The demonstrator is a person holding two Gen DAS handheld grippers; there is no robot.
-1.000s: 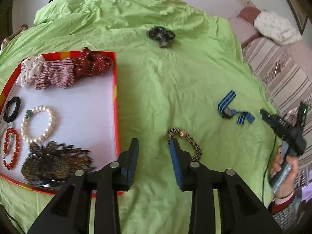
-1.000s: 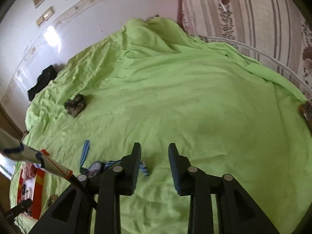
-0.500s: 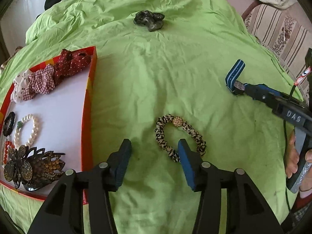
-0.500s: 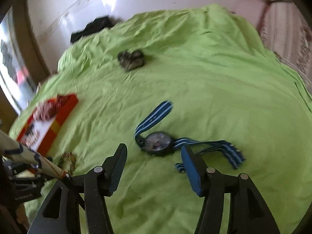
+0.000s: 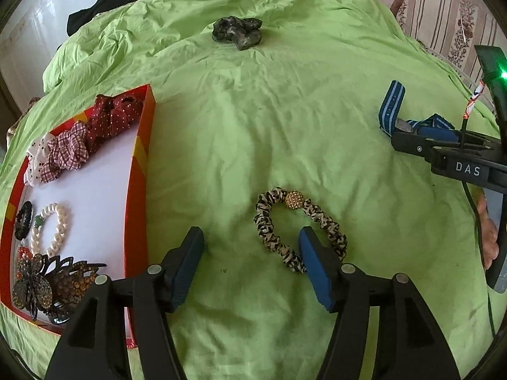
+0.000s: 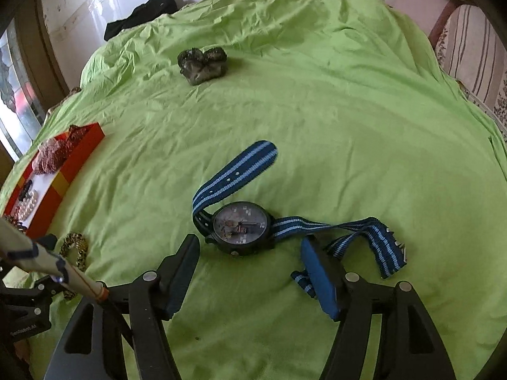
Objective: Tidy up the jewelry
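Two pieces loose: a leopard-print scrunchie [image 5: 298, 231] and a blue-strapped watch [image 6: 242, 232], both on the green bedspread [image 5: 285, 126], outside the red tray [image 5: 139, 171].
Scrunchie: soft, light, squashy; pinch its fabric loop, not the gold bead.
Watch: rigid case, limp strap, glass probably fragile; grip across the case.
Left gripper [image 5: 250, 255]: jaws just opening, apart, one blue pad overlapping the scrunchie's near edge; contact unclear.
Right gripper [image 6: 250, 259]: jaws just opening, wide, straddling the watch, holding nothing.
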